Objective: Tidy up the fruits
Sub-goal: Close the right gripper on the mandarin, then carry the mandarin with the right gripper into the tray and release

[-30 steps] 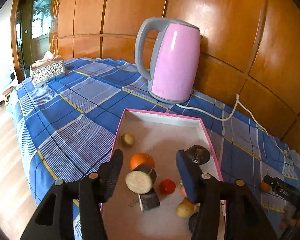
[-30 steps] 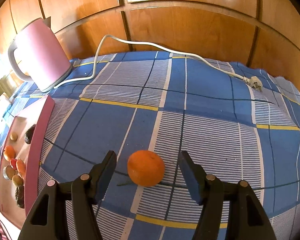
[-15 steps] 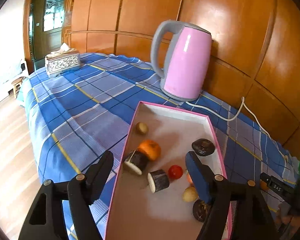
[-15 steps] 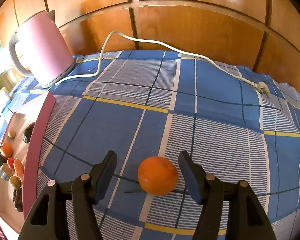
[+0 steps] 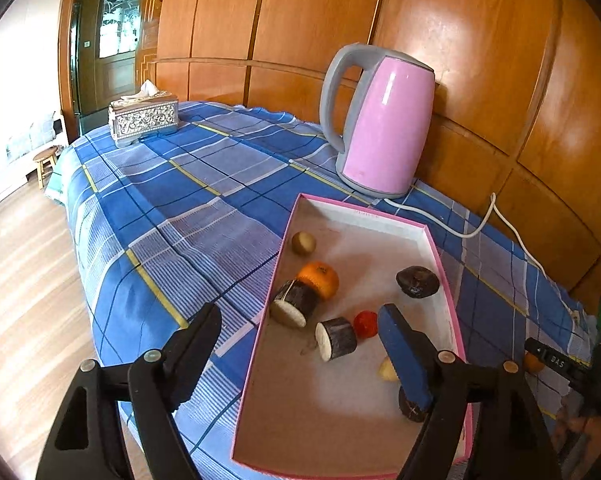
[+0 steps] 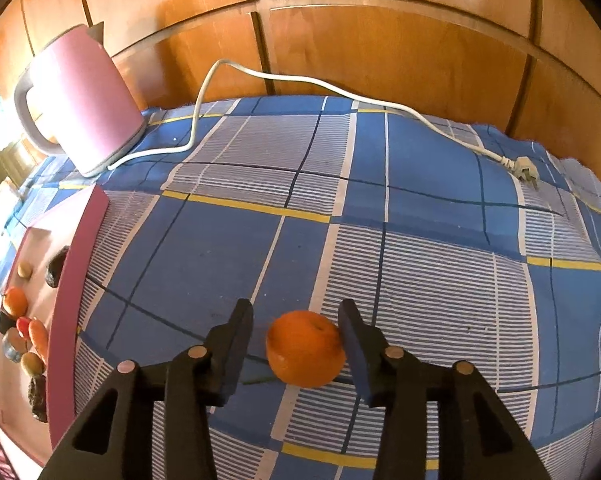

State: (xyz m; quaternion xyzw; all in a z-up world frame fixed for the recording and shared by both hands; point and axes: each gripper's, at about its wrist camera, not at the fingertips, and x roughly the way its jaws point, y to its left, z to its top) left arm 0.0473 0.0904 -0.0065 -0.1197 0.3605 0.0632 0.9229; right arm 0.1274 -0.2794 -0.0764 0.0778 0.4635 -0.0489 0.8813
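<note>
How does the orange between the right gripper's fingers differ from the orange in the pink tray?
The loose orange lies on the plaid tablecloth; the tray orange lies inside the pink tray. The loose orange sits alone between the open right gripper; the tray orange touches a dark cut piece. Both are round and orange-skinned.

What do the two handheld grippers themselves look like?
Both match: the left gripper and right gripper have black plastic triangular-cutout arms with silver round pivot pins, ending in flat rectangular fingers faced with blue pads. No cables, markings or sleeves visible.
</note>
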